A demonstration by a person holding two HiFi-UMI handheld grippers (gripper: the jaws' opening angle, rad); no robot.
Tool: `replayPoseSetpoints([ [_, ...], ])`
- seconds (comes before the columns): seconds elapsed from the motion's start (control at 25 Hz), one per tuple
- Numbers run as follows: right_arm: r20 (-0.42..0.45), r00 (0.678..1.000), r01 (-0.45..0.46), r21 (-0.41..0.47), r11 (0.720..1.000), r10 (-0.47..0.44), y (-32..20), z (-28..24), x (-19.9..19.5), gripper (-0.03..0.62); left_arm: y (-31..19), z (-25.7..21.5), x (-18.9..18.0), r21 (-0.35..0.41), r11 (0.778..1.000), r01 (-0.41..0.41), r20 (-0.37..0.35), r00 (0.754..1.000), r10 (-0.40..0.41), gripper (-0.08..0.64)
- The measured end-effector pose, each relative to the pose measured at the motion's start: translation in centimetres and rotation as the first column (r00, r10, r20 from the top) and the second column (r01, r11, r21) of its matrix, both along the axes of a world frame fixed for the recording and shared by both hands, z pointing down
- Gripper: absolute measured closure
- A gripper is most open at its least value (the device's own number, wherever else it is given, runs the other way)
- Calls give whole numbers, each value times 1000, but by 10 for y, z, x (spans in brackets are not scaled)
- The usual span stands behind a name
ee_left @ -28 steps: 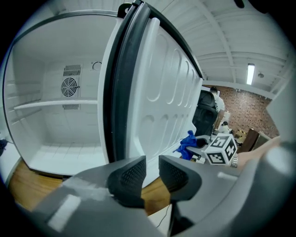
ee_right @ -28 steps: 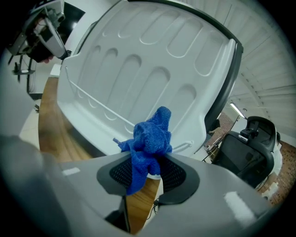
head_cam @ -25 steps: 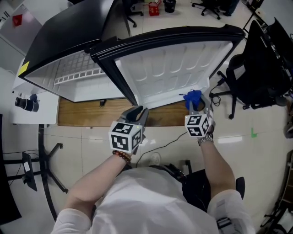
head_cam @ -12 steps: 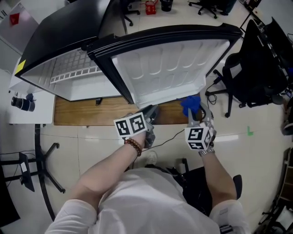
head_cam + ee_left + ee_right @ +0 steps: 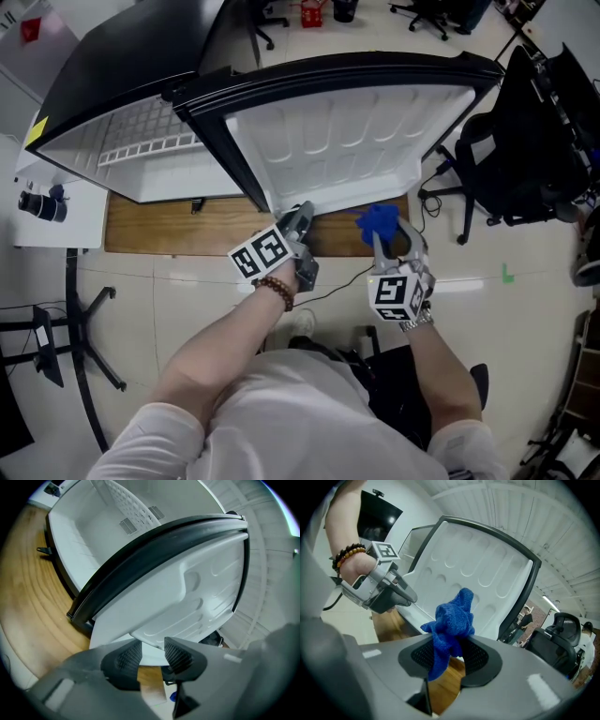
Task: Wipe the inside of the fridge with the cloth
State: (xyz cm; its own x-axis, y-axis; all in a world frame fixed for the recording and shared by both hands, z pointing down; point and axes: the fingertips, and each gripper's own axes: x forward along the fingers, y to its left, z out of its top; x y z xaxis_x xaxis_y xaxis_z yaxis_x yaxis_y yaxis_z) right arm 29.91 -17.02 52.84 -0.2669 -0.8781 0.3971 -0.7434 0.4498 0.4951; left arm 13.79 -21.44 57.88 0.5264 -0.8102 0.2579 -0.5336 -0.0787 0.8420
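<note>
The fridge (image 5: 141,141) stands with its door (image 5: 347,141) swung wide, the white ribbed inner panel facing me. My left gripper (image 5: 302,214) is at the door's lower edge near the hinge side. In the left gripper view the door (image 5: 187,588) edge lies between the pads of that gripper (image 5: 152,656), whose jaws are opening. My right gripper (image 5: 394,234) hovers just right of it, below the door, shut on a crumpled blue cloth (image 5: 378,221). In the right gripper view the cloth (image 5: 452,620) bulges up from between the pads (image 5: 476,656), with the left gripper (image 5: 410,597) to its left.
The fridge rests on a wooden platform (image 5: 178,230). A black office chair (image 5: 534,141) stands right of the door. A white table (image 5: 56,230) with a black object is at the left. A thin cable (image 5: 347,281) runs over the tiled floor.
My left gripper has moved right and forward to the door's lower edge, and its jaws have widened. The right gripper with the cloth has drifted slightly left and nearer me.
</note>
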Motion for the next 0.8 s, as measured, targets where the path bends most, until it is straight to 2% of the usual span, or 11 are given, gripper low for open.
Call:
replayPoseSetpoints([
  [0.24,5,1000,22,-3,1000,-22,5,2,-6,457,9,3,1,69,997,-37,70,997,32,462],
  [0.52,27,999,38,23,999,-38,14,-11,-14,456,30,-4,9,111,987,-114,112,988,101,463],
  [0.64,55,996,68,48,997,-71,20,-26,-28,457,39,-17,11,140,981,-137,109,986,123,462],
  [0.8,80,988,121,99,988,-129,25,-54,-53,457,42,-40,6,182,975,-127,62,991,117,472],
])
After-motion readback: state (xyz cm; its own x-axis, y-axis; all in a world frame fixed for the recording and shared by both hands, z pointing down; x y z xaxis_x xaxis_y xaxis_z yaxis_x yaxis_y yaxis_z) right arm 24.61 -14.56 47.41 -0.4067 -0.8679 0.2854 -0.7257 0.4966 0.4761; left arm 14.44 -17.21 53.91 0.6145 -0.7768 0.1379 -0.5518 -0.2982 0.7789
